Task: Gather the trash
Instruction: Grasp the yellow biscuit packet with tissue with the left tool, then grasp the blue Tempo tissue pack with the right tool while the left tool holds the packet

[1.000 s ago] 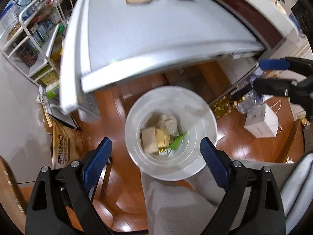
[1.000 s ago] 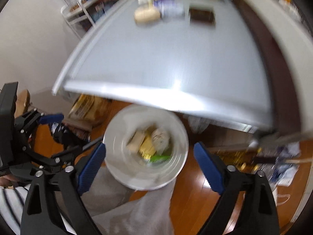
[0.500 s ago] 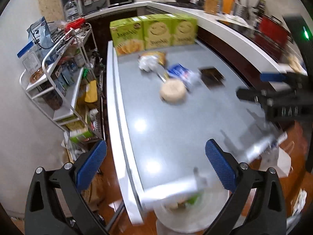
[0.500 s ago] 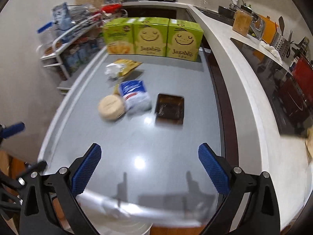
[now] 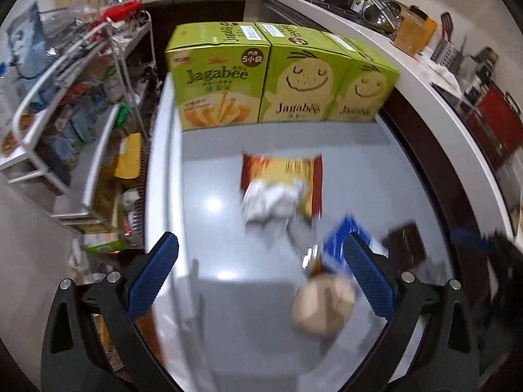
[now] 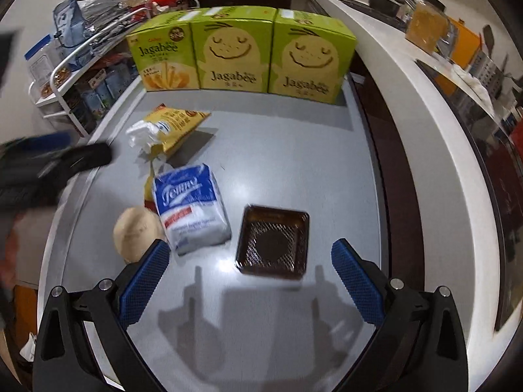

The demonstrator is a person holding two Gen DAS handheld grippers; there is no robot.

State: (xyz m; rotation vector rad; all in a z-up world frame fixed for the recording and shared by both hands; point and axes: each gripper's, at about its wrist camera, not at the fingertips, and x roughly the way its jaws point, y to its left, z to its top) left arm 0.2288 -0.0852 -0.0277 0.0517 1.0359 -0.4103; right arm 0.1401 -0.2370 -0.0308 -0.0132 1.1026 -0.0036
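Note:
On the grey table (image 6: 278,150) lie a yellow snack bag (image 6: 173,124) with crumpled white paper, a blue-white tissue pack (image 6: 189,209), a beige round lid (image 6: 137,232) and a brown plastic tray (image 6: 273,240). My right gripper (image 6: 250,282) is open and empty, just in front of the tray. My left gripper (image 5: 260,279) is open and empty above the table's left part, with the snack bag (image 5: 284,183) ahead, the lid (image 5: 322,305) and tissue pack (image 5: 343,238) by its right finger. The trash bin is out of view.
Three green Jagabee boxes (image 6: 235,52) stand along the table's far edge. A white wire shelf (image 5: 65,124) full of goods stands left of the table. A white kitchen counter (image 6: 425,98) runs along the right.
Both grippers have swung up from over the white bin on the floor and moved forward over the table. The trash items are nearer now. Both stay open.

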